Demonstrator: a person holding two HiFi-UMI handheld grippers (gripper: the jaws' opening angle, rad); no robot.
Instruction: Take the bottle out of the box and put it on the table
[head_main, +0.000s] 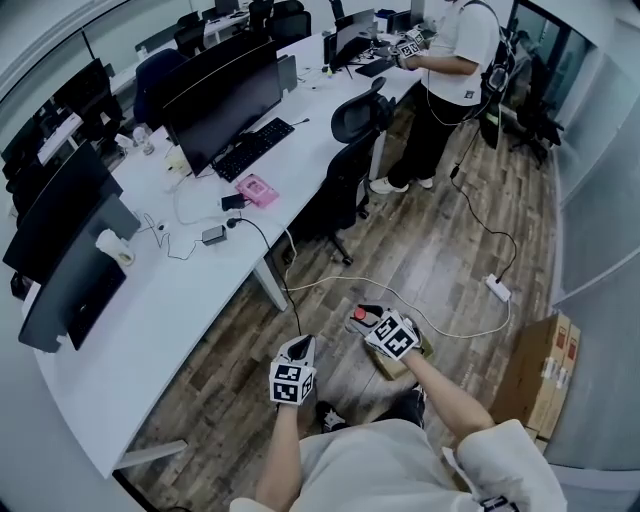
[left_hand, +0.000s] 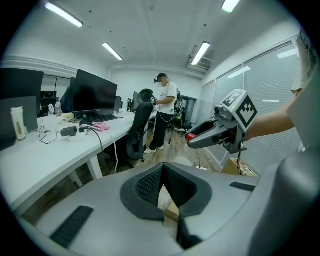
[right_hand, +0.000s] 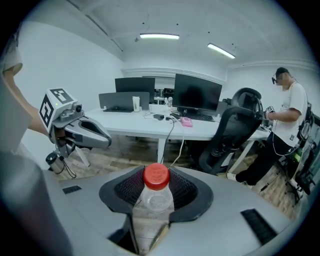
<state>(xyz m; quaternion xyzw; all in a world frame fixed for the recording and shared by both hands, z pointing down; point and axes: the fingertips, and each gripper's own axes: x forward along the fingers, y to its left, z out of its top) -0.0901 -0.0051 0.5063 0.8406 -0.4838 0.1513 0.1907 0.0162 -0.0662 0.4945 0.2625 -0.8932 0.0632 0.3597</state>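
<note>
One bottle (right_hand: 153, 202) inside right tool (right_hand: 156, 190)

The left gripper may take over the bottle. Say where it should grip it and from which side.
Probably take the bottle by its red cap and neck: only they stick out past the pads of the right gripper, which clamp the clear body. Come from the cap end, facing the right gripper; the left gripper, now shut, must open first.

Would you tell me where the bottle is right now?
In the right gripper view, the red-capped bottle is clamped between the jaws of the right gripper, above the wooden floor beside the white desk.
</note>
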